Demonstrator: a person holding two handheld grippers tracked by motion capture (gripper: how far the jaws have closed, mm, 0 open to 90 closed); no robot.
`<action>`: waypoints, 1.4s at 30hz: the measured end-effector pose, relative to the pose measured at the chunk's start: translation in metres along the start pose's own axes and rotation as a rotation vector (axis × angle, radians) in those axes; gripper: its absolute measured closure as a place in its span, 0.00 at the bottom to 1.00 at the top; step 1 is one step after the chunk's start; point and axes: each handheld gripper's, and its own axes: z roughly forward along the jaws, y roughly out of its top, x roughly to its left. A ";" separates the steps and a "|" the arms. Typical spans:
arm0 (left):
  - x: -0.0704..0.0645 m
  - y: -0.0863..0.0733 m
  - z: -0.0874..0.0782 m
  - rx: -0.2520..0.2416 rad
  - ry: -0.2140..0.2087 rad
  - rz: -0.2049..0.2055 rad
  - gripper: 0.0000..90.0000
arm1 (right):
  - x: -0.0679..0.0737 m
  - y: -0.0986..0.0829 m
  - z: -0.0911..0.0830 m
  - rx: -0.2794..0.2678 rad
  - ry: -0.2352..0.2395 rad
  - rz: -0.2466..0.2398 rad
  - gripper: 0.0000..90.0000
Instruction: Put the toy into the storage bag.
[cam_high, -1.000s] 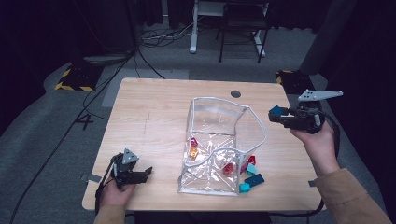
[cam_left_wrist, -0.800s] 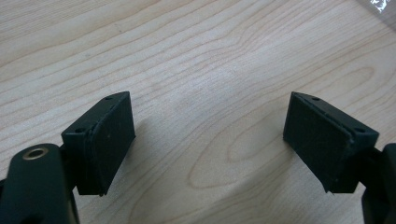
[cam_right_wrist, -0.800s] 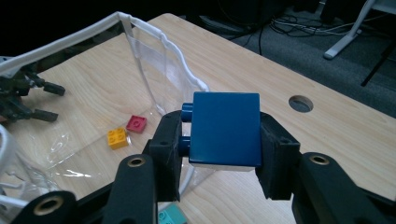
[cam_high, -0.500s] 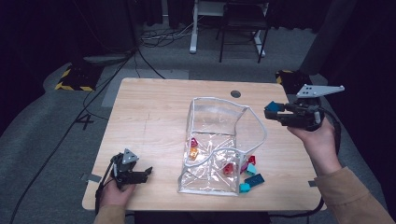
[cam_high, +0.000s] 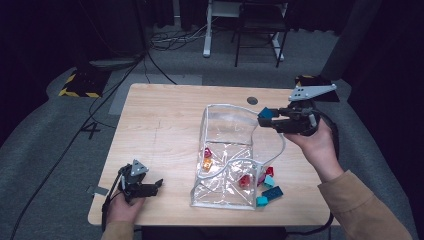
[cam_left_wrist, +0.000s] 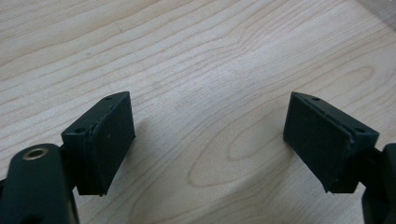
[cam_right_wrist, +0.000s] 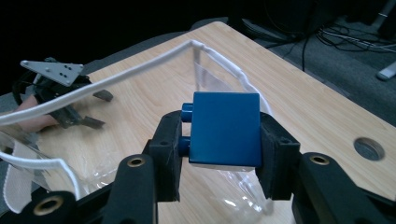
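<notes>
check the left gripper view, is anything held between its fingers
No, the left gripper has its fingers spread wide apart, with bare wooden table showing between them.

Table (cam_high: 165, 130) lit evenly from above, surroundings dark, near black toward the right edge. High view soft and grainy, fine detail lost. Glare streaks on the clear bag (cam_high: 227, 150), strongest near the table's front edge. Left gripper view sharp on wood grain, faint shadows under the jaws. Right gripper view: blue block (cam_right_wrist: 226, 128) crisp, background dim, slightly blurred.
</notes>
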 end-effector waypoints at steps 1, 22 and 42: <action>0.000 0.000 0.000 0.000 0.000 0.000 0.19 | 0.003 0.003 0.003 0.000 0.006 -0.006 0.63; 0.000 0.001 0.001 0.001 -0.004 -0.001 0.18 | 0.025 0.018 0.077 0.164 0.112 -0.012 0.63; 0.000 0.001 0.001 0.001 -0.005 -0.001 0.18 | 0.031 0.009 0.103 0.311 0.140 -0.023 0.46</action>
